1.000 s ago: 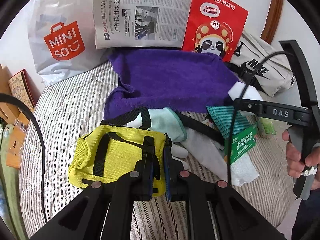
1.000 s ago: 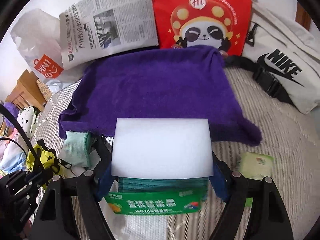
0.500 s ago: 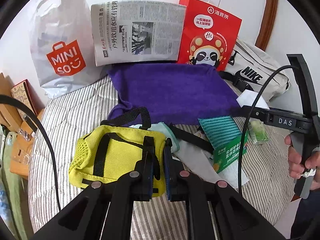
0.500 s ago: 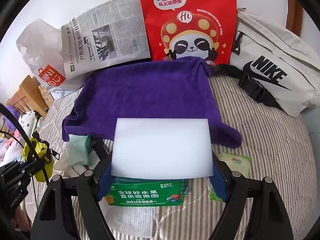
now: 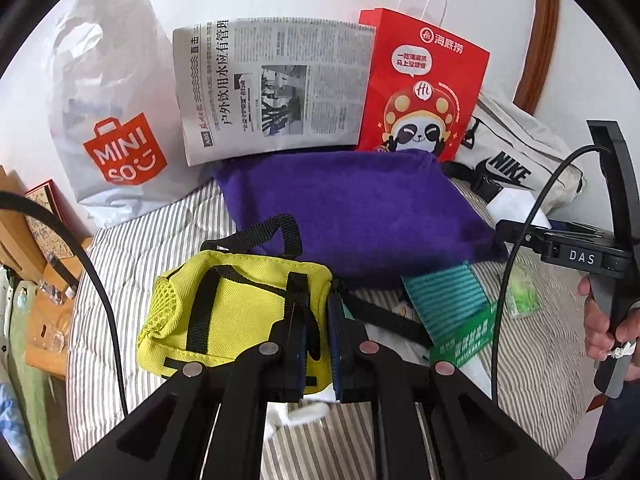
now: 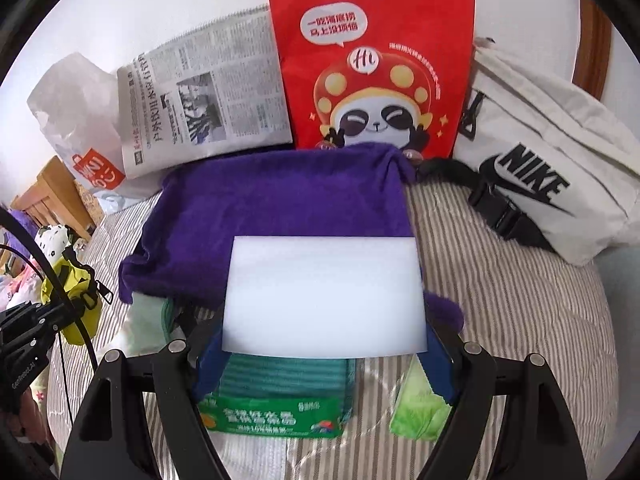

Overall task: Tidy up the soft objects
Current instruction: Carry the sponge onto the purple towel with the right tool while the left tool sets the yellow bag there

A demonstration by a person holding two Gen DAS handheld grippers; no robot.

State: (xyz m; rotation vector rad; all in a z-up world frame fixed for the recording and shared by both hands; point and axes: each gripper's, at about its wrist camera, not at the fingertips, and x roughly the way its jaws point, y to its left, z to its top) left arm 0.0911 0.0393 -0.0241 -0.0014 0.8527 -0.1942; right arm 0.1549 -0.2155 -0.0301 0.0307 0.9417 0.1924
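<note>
One yellow bag (image 5: pixel 236 308) between left fingers (image 5: pixel 298 344) — one white sponge (image 6: pixel 324 294) between right fingers (image 6: pixel 438 368).

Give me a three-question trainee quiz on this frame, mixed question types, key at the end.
1. True or false: the right claw holds a white foam block.
2. Multiple choice: the left claw is shut on which item? A) purple towel B) yellow bag C) newspaper
3. Fill in: the red paper bag stands between the newspaper and the white ____ bag.

Key: 1 true; 2 B; 3 Nike.
</note>
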